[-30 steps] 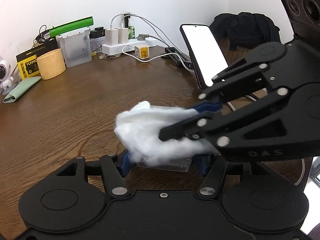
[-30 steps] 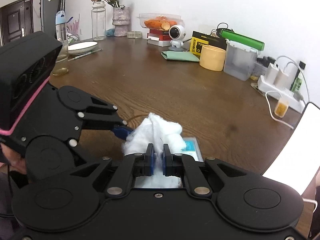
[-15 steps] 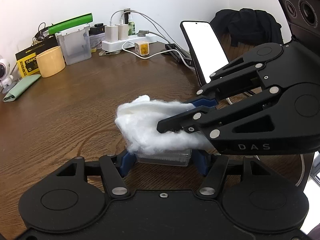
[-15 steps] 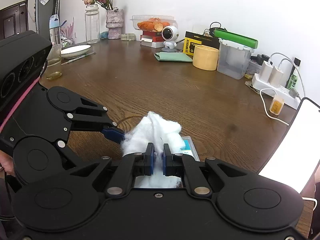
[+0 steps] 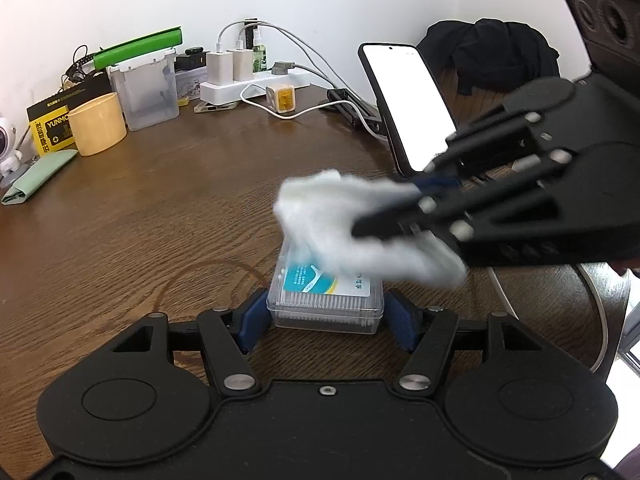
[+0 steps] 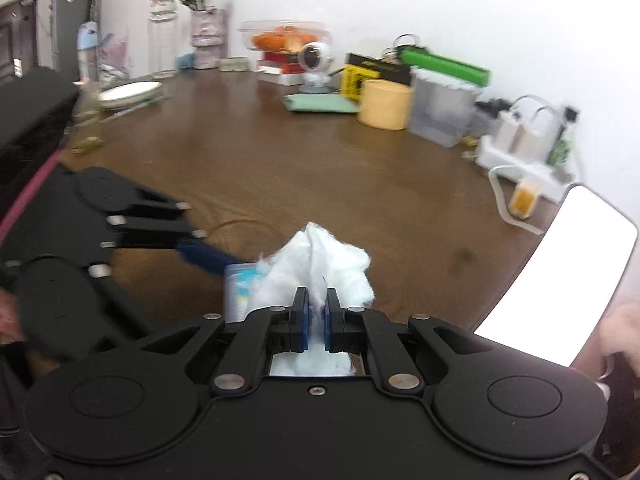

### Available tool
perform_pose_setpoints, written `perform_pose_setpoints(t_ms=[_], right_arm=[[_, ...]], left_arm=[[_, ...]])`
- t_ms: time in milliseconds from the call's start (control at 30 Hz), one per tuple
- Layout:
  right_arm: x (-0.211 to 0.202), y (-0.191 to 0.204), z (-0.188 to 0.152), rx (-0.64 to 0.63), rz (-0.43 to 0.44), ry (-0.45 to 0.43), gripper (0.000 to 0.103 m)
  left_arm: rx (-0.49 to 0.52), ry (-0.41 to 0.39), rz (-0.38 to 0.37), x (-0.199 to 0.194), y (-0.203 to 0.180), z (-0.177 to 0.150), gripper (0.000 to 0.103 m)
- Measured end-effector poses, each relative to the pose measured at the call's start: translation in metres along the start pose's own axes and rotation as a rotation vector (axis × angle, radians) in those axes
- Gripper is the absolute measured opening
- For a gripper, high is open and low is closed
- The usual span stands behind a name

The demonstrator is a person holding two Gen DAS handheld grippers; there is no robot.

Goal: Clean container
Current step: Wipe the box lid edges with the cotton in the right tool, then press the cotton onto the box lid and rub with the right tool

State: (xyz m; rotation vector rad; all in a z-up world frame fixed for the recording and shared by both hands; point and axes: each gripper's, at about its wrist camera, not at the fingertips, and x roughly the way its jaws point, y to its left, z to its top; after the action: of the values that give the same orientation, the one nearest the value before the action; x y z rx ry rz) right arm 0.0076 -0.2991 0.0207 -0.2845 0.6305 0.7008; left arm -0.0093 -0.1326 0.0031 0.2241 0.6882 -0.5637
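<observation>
- Left wrist view: the left gripper (image 5: 325,316) was clamped on the box (image 5: 326,300), one blue pad against each short side.
- The box, a clear lidded container with a teal and white label on top, sat on the wooden table (image 5: 160,216), at the near middle.
- The right gripper (image 5: 360,232) reached in from the right, its jaws together on a white cloth (image 5: 344,224).
- The cloth lay over the far right part of the lid and was blurred; the near left part of the label was uncovered.
- A phone (image 5: 408,104) with a lit white screen stood tilted at the far right, behind the right gripper.
- A yellow cup (image 5: 98,122) and a clear tub (image 5: 146,92) stood at the far left, near the wall; a white power strip (image 5: 248,86) with chargers lay to their right.
- Right wrist view: the right gripper (image 6: 317,312) pinched the cloth (image 6: 320,264) between its blue pads, which were nearly touching.
- The cloth bunched up just beyond the fingertips and hid most of the box (image 6: 238,284); only its left end with a bit of label showed.
- The left gripper (image 6: 224,260) came in from the left, one blue pad against that end of the box.
- The phone (image 6: 560,272) glowed at the right edge; the cup (image 6: 384,104) and tub (image 6: 440,112) stood far across the table (image 6: 320,168).
- This view was blurred.
</observation>
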Motion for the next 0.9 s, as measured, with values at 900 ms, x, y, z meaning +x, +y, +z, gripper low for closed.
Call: perform_pose_setpoints(t_ms=[900], right_arm=[[0.003, -0.014, -0.004, 0.055, -0.057, -0.026, 0.007]], left_arm=[[0.023, -0.026, -0.009, 0.003, -0.002, 0.000, 0.064]])
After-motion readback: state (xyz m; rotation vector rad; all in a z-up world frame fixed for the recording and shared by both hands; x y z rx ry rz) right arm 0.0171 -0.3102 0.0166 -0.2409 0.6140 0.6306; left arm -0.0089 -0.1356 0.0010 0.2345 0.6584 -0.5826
